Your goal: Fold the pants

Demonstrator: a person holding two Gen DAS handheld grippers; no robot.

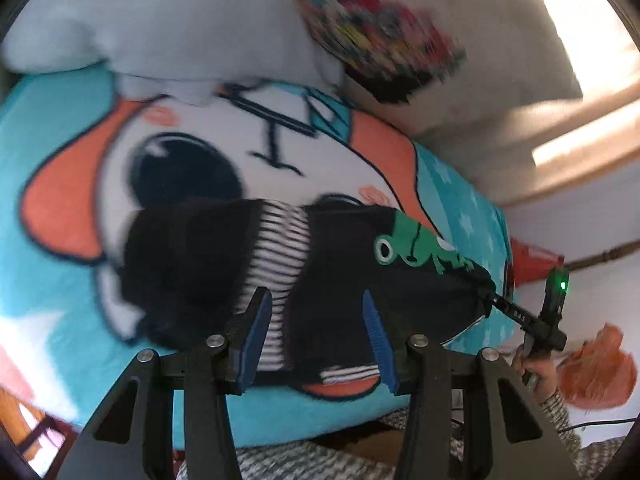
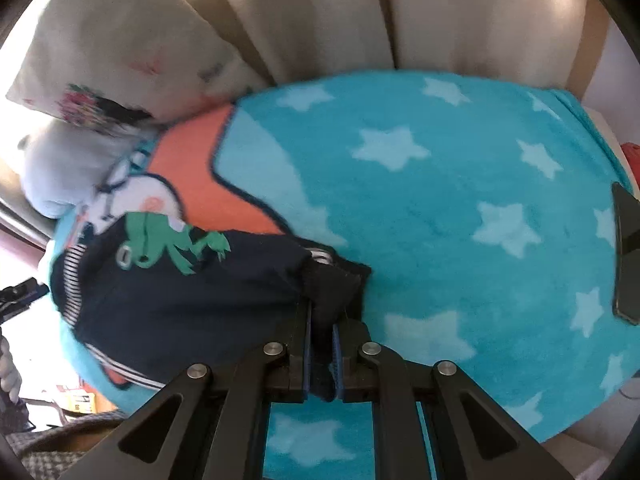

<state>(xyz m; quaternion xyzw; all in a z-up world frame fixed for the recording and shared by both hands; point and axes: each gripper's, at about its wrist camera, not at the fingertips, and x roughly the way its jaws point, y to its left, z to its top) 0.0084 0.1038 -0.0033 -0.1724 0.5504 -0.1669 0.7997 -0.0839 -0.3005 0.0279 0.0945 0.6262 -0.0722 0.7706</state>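
Note:
Small dark navy pants (image 1: 336, 280) with a green frog print and black-and-white striped cuffs lie on a turquoise star blanket (image 1: 60, 312). My left gripper (image 1: 316, 304) is open, its blue-padded fingers spread just above the striped part, holding nothing. My right gripper (image 2: 320, 320) is shut on a bunched end of the pants (image 2: 184, 296) and holds it over the blanket (image 2: 460, 208). In the left wrist view the right gripper (image 1: 486, 294) shows at the far right, gripping the pants' end.
A white pillow with a colourful print (image 1: 384, 28) and a pale blue cushion (image 1: 180, 28) lie at the blanket's far edge. Beige upholstered panels (image 2: 460, 12) rise behind. A dark object (image 2: 626, 256) sits at the right edge.

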